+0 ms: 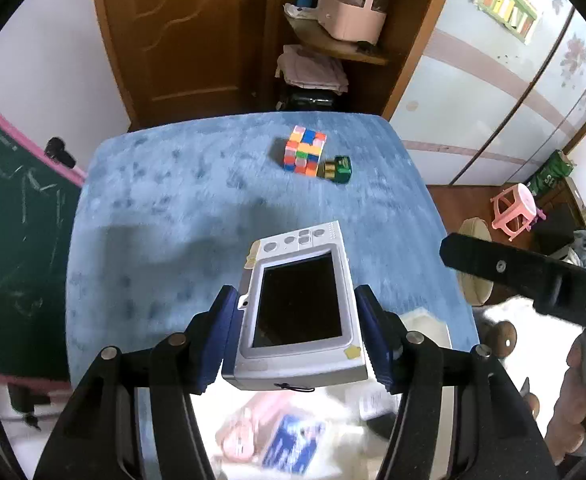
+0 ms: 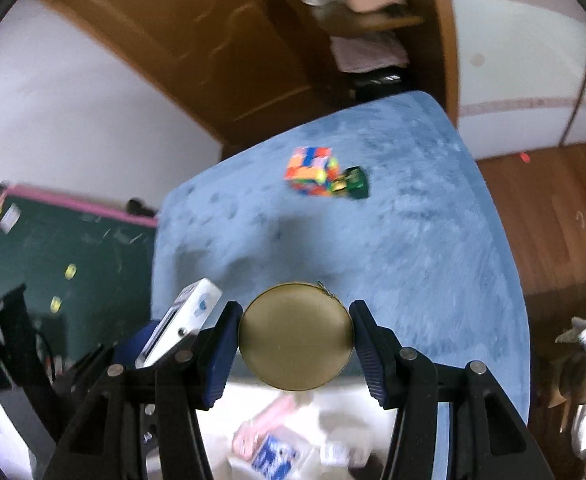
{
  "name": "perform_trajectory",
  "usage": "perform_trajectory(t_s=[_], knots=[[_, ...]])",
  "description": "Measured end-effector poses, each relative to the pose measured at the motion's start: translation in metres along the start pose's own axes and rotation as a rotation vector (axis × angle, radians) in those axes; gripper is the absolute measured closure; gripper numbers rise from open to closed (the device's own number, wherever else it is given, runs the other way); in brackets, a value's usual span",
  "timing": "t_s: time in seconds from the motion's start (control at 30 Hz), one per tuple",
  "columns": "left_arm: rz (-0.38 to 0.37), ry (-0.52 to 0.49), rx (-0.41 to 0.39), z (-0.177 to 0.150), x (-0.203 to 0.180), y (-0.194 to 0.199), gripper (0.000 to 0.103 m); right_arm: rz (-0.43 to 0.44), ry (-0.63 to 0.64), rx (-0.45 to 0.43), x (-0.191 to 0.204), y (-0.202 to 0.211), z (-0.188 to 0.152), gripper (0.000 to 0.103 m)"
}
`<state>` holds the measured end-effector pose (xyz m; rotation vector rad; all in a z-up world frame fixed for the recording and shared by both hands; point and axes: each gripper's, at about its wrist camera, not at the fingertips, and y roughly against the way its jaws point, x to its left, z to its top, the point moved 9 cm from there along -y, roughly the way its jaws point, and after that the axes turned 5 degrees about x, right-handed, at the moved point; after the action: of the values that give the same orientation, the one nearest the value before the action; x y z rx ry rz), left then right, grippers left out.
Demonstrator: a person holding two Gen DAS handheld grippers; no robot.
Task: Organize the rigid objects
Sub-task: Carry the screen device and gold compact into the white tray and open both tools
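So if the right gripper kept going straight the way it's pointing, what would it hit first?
Probably the blue blanket covering the surface below. The right gripper, holding a round brass tin, aims short of the puzzle cube; depth is unclear.

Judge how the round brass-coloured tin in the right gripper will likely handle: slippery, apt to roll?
The round tin is pinched only at its curved rim by the right gripper, so it may pivot or slip. Its smooth metal-looking face suggests low friction. Set on edge it could roll; laid flat on the blue plush cover, probably not.

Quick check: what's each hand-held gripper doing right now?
Left hand-held gripper: shut on the white digital camera.
Right hand-held gripper: shut on the round brass tin.
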<state>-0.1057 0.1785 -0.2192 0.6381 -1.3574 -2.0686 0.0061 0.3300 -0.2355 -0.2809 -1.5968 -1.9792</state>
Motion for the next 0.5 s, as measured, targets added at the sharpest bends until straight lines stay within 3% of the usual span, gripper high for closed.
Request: perform_trajectory(t_s=[0.27,0.5], knots=[[0.035,-0.008,-0.013,-0.076,0.008,0.016,0.040,-0.016,0.148,0.026,0.034,0.020,-0.089,0.048],[0.060,0.024,0.068,-0.132,0.023,-0.008,0.040,-0.067,0.155,0.104,0.020,-0.004,-0.153,0.048]])
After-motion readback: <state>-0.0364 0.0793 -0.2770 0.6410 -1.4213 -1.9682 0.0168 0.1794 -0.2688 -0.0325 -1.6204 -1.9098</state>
